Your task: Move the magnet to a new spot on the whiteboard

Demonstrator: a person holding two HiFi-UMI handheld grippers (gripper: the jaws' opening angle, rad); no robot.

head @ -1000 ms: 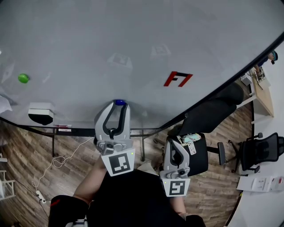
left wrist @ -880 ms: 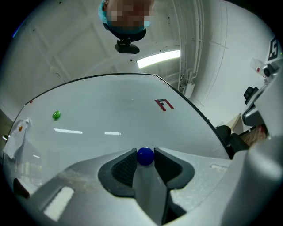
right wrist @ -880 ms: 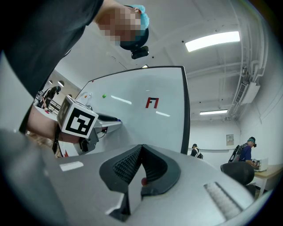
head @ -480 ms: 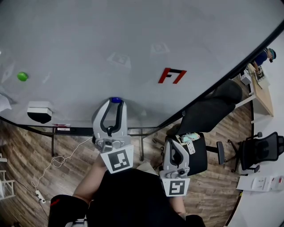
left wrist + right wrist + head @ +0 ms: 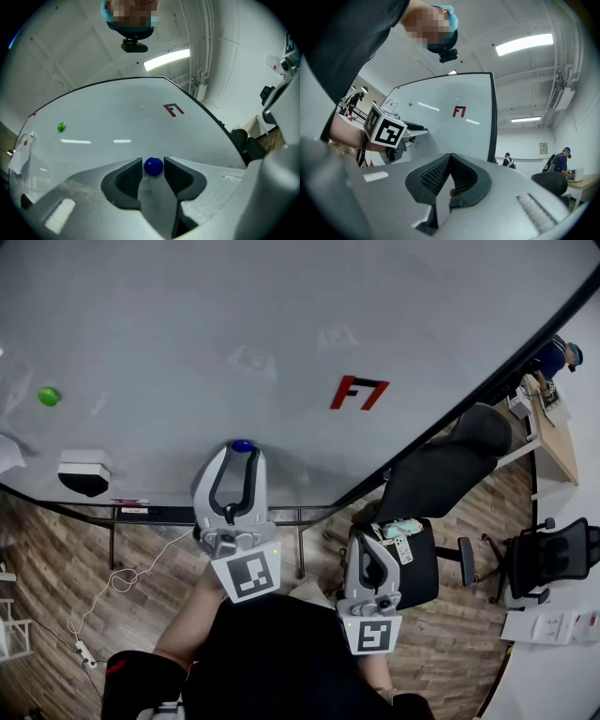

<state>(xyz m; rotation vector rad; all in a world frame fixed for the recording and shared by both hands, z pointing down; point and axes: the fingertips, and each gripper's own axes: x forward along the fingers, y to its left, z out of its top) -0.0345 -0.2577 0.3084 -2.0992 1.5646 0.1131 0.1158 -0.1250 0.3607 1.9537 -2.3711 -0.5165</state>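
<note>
A small blue magnet [image 5: 243, 445] sits on the whiteboard [image 5: 281, 315] near its lower edge. My left gripper [image 5: 242, 454] has its tips on either side of it. In the left gripper view the magnet [image 5: 153, 167] lies between the two dark pads [image 5: 130, 177] with a thin gap on each side; the jaws are opening. My right gripper [image 5: 367, 542] hangs lower, off the board and over a black chair. In the right gripper view its tips [image 5: 450, 157] meet with nothing between them.
A green magnet [image 5: 49, 396] is stuck at the board's left, and a red mark [image 5: 359, 392] is drawn at its right. An eraser [image 5: 84, 474] rests on the board's ledge. Black office chairs [image 5: 441, 484] stand to the right, and a white cable [image 5: 112, 582] lies on the wooden floor.
The left jaws have parted slightly around the blue magnet, which stays on the board. The view has shifted a little; the right gripper has kept its place.
</note>
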